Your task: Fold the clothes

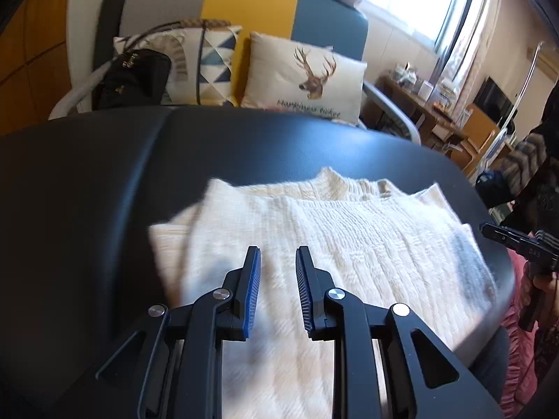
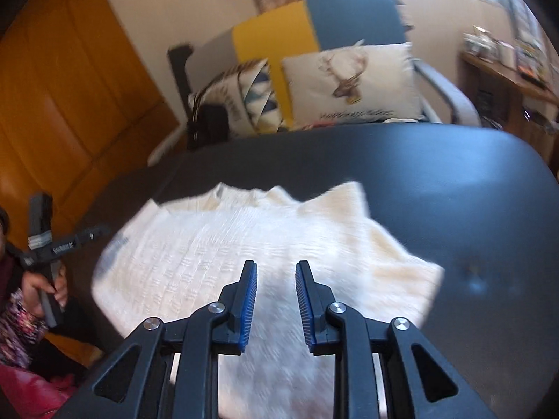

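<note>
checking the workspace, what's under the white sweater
The white sweater lies folded on the black table, which shows bare all round it. Whatever might sit between its layers or beneath it is covered.

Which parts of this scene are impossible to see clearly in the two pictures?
- Sweater, near hem: left wrist view, hidden behind the left hand-held gripper and cut off by the bottom edge.
- Sweater knit: right wrist view, smeared by motion blur.
- Pillow lettering: blurred and too small to read in both views.
- Table, near edge: outside both frames.
</note>
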Motion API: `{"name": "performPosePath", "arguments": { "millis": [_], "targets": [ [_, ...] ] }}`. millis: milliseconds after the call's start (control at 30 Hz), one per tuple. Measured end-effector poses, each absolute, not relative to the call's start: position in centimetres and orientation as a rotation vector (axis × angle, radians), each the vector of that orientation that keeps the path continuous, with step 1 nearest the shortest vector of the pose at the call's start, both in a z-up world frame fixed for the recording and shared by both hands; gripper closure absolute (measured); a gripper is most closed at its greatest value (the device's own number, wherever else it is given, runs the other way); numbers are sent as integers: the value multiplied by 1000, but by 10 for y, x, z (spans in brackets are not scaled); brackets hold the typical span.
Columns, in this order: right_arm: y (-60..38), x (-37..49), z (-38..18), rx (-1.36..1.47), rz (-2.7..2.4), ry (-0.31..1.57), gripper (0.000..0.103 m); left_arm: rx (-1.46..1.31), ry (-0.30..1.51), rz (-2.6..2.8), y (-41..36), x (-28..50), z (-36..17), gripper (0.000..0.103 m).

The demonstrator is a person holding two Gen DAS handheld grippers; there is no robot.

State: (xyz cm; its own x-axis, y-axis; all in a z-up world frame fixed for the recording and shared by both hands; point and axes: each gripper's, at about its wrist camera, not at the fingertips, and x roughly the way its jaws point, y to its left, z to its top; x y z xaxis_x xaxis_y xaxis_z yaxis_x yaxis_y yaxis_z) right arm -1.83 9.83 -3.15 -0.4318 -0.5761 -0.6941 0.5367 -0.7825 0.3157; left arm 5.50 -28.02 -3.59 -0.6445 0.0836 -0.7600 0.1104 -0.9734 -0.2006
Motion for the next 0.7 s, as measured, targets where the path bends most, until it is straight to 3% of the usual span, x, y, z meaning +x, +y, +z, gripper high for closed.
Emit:
{"name": "performPosePath", "arguments": {
  "millis": [333, 400, 700],
  "targets": [
    [36, -49, -64, 1161, -2135, 187, 80, 1277, 170, -2800, -258, 31, -63, 80],
    [38, -57, -73, 1204, -2169, 270, 85, 1280, 148, -2793, -259, 26, -66, 80],
    [74, -88, -81, 1289, -2309, 236, 85, 1269, 191, -2757, -265, 8, -71, 77]
  ]
}}
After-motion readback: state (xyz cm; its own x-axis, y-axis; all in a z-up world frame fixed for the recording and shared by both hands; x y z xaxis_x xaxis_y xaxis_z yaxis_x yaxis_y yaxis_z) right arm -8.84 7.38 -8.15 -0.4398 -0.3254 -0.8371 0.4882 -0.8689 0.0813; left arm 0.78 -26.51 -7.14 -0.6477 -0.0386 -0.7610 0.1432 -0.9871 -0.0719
